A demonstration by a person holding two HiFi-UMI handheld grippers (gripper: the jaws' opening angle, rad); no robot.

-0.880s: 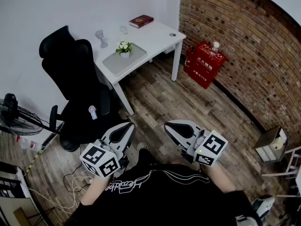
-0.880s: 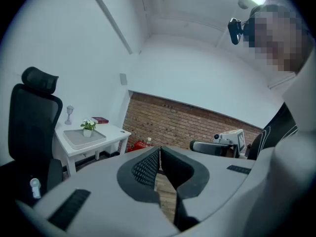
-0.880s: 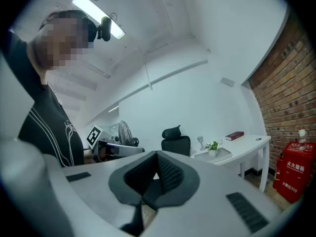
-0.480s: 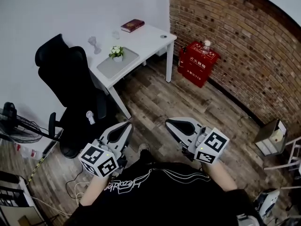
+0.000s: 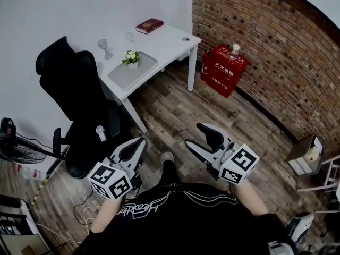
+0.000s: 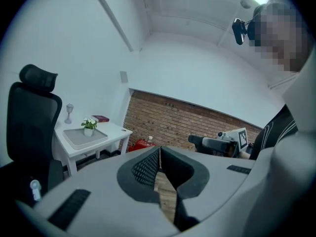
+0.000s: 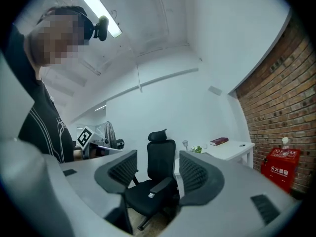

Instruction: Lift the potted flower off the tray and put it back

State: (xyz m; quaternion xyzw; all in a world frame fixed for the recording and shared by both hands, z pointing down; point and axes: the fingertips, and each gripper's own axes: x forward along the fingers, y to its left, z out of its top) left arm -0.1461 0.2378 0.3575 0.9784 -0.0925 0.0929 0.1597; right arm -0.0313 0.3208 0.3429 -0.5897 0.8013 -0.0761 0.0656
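Note:
A small potted flower [image 5: 132, 58] with white blooms stands on a grey tray [image 5: 139, 72] on the white desk [image 5: 172, 39], far ahead across the room. The left gripper view shows the flower [image 6: 89, 124] on its tray [image 6: 85, 138] at the left. From the right gripper view the flower [image 7: 197, 149] is tiny, beyond the chair. Both grippers hang near my body over the wooden floor, well away from the desk. My left gripper [image 5: 139, 143] [image 6: 159, 150] is shut with nothing in it. My right gripper [image 5: 198, 136] [image 7: 157, 160] is open and empty.
A black office chair [image 5: 79, 100] stands between me and the desk's left side. A red box [image 5: 226, 70] sits against the brick wall [image 5: 265, 47] to the right. On the desk are a dark red book [image 5: 149, 25] and a glass ornament [image 5: 103, 45]. A fan [image 5: 16, 142] is at far left.
The right gripper's jaws have spread apart; they were close together before. The head view has shifted slightly, with the desk a little further left in the picture. The left gripper stays shut.

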